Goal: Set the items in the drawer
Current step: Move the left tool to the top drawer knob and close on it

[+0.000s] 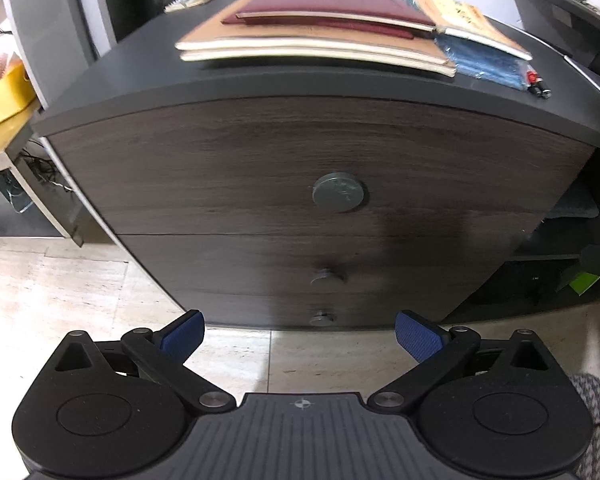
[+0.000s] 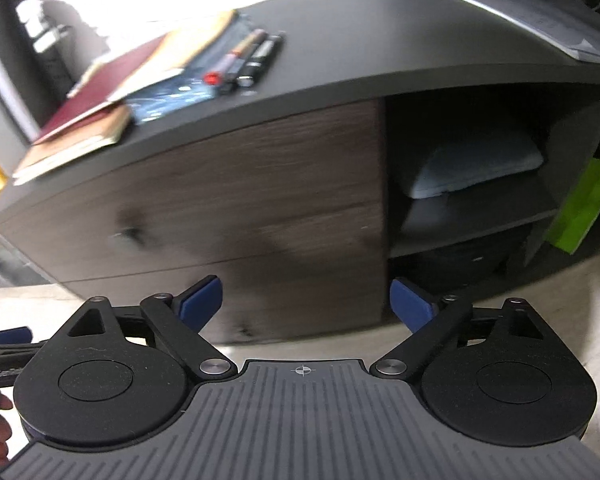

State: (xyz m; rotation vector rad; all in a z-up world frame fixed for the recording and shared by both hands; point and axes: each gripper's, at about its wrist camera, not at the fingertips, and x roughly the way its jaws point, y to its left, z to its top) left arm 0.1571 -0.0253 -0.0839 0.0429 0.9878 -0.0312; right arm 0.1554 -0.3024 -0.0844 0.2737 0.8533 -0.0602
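The dark wood-grain top drawer (image 1: pixel 260 160) with its round grey knob (image 1: pixel 339 192) sits closed under a matte black cabinet top (image 1: pixel 340 80) bearing flat maroon and tan notebooks (image 1: pixel 320 28). The left gripper (image 1: pixel 300 338) and right gripper (image 2: pixel 306 300) gape, ribbed blue pads empty.

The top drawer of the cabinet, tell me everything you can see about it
The top drawer is shut, its front flush under the black cabinet top. The front looks like dark brown wood-grain laminate, wide and flat. A round grey knob, scuffed on its face, sits slightly right of centre in the left wrist view. Below it a thin seam separates it from the second drawer. Nothing touches it; both grippers are held short of it. The right wrist view is too blurred for detail.
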